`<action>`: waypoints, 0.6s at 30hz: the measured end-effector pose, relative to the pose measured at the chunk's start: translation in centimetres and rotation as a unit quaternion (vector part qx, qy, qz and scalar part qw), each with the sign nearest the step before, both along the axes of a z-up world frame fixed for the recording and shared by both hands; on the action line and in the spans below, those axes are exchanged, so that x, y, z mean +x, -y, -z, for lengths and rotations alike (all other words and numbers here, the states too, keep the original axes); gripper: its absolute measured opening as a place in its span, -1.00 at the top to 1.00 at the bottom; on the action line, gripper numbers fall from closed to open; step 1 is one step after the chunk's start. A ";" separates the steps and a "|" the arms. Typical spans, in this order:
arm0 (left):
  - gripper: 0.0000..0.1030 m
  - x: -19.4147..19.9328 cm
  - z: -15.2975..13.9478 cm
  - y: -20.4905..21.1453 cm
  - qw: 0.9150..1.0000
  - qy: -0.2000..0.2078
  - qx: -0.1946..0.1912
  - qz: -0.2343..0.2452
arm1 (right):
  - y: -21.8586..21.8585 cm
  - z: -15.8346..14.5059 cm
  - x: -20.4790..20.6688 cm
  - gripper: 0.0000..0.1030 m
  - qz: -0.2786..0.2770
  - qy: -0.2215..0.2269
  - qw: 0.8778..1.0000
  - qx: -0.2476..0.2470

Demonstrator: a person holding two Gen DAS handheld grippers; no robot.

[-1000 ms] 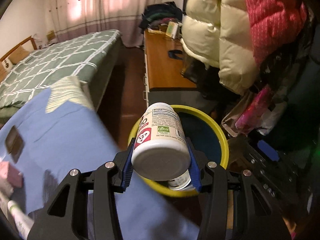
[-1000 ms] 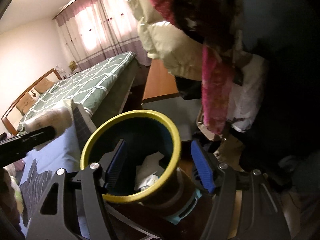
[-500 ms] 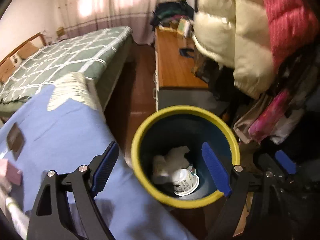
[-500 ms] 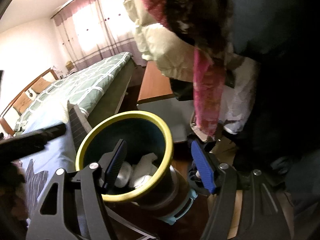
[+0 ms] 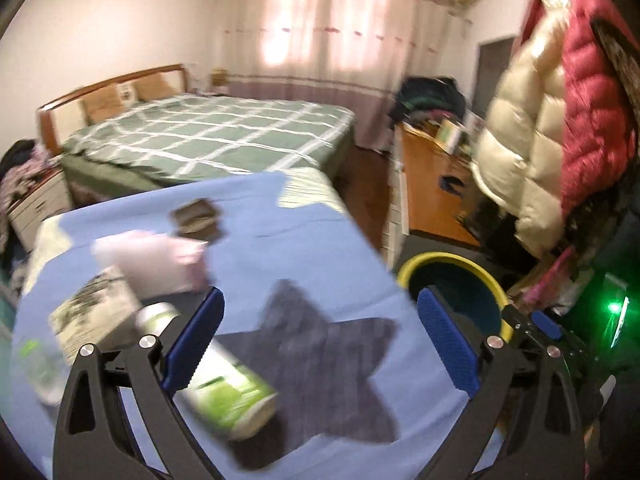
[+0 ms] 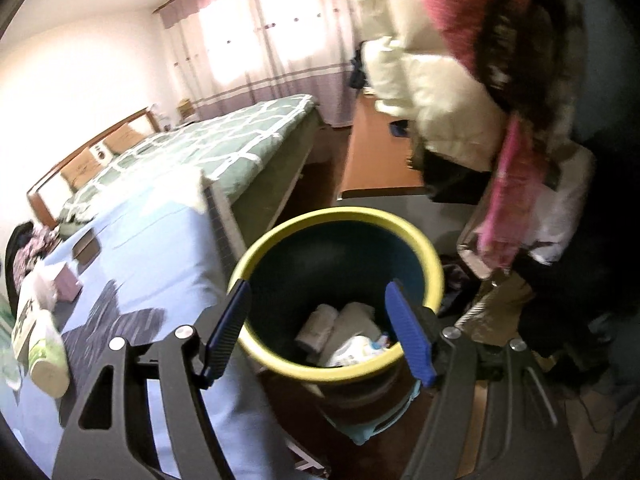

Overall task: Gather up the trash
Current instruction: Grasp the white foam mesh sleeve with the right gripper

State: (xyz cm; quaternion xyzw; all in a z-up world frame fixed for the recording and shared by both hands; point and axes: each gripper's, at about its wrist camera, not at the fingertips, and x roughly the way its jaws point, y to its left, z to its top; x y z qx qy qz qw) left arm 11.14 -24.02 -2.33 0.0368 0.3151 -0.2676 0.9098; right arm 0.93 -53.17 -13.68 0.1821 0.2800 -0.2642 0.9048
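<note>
Left hand-held gripper (image 5: 318,338) hangs over the blue cloth (image 5: 312,236) with its blue pads wide apart and nothing between them; its jaws have just been opening. Below its left pad, lying on the cloth, is a green-and-white cylindrical can (image 5: 224,384), blurred, on its side. Beside it sit a pale printed package (image 5: 94,316), a pink tissue box (image 5: 156,264) and a small dark flat item (image 5: 198,220) farther back. A dark star shape (image 5: 320,356) is printed on the cloth beneath the jaws.

The right hand-held gripper (image 6: 324,338) is held above the trash bin (image 6: 434,276), its jaws partly open and having just opened a little more, clamping nothing. The bin is round, with a yellow rim and a dark teal-blue inside, and stands on the floor just beside the edge of the blue cloth. At its bottom lie a white bottle (image 6: 318,326) on its side and crumpled white paper (image 6: 354,344) with a bit of blue print. In the left wrist view the same bin shows to the right of the gripper, its yellow rim partly hidden behind the right pad.

Behind stand a bed with a green checked cover (image 5: 216,136), a wooden cabinet top (image 5: 428,184), and hanging cream (image 5: 516,132) and red (image 5: 592,120) puffer jackets.
</note>
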 end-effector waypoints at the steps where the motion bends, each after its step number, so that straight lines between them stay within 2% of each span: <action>1: -0.87 -0.2 -0.2 -1.7 1.000 0.005 -0.003 -0.016 | -0.5 0.0 0.3 -0.30 -0.006 -0.001 1.000 -0.002; 11: -0.89 -1.8 -0.8 -16.1 0.989 0.022 -0.019 -0.145 | -7.5 -0.7 4.5 -0.30 -0.093 -0.011 0.995 -0.018; 18: -0.89 -2.1 0.4 -24.6 0.973 0.011 -0.031 -0.229 | -13.6 -2.0 7.3 -0.30 -0.182 -0.007 0.983 -0.019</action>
